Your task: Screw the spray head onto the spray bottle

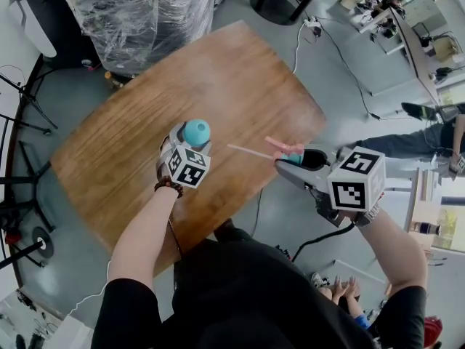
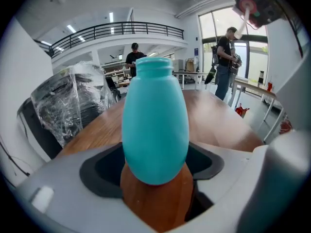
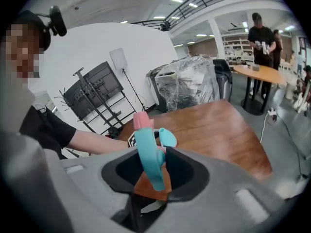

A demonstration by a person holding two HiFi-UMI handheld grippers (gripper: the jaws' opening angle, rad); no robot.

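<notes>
The teal spray bottle stands upright with its open neck up, over the wooden table. My left gripper is shut on its lower body, with a pad against each side. To the right, off the table's edge, my right gripper is shut on the pink and teal spray head. Its thin dip tube points left toward the bottle and stays apart from it.
A plastic-wrapped load stands beyond the table's far left corner. Tripod legs crowd the left side. A white cable runs over the grey floor on the right. Two people stand farther off.
</notes>
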